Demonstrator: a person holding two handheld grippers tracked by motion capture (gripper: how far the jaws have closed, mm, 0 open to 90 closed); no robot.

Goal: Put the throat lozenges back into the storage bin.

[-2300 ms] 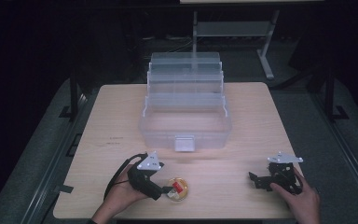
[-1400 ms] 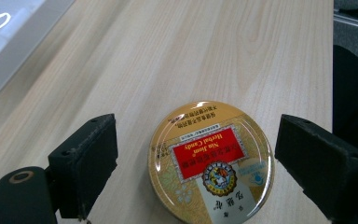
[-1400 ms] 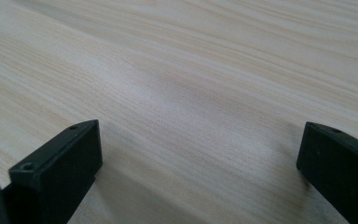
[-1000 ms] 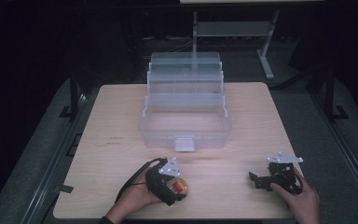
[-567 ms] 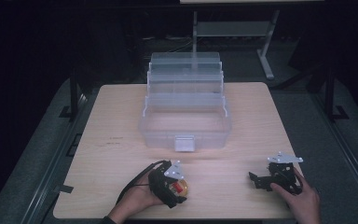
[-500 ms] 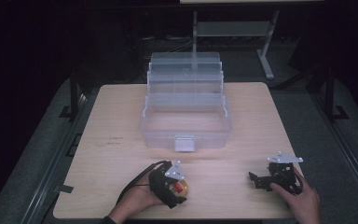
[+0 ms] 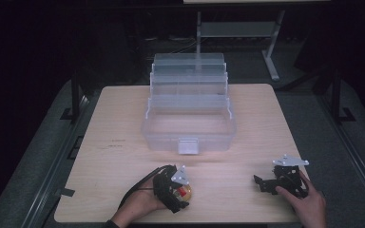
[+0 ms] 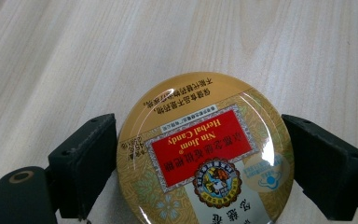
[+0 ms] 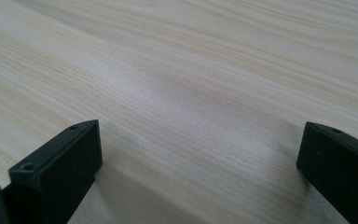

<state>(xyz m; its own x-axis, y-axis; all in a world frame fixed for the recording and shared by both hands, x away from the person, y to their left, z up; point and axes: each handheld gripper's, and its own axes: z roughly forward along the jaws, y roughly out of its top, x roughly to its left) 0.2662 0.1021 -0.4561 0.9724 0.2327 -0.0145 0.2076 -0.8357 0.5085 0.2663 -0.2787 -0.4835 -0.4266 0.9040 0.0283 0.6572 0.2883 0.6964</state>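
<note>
Jaws of the left tool (image 8: 200, 158) flank and touch the round gold candy tin (image 8: 205, 154) lying on the pale wooden desk (image 7: 123, 142); right tool (image 9: 200, 154) rests spread wide, holding nothing.

Left hand-held gripper (image 7: 179, 192): black blocky jaws, grey three-cornered plate, black trailing cable.
</note>
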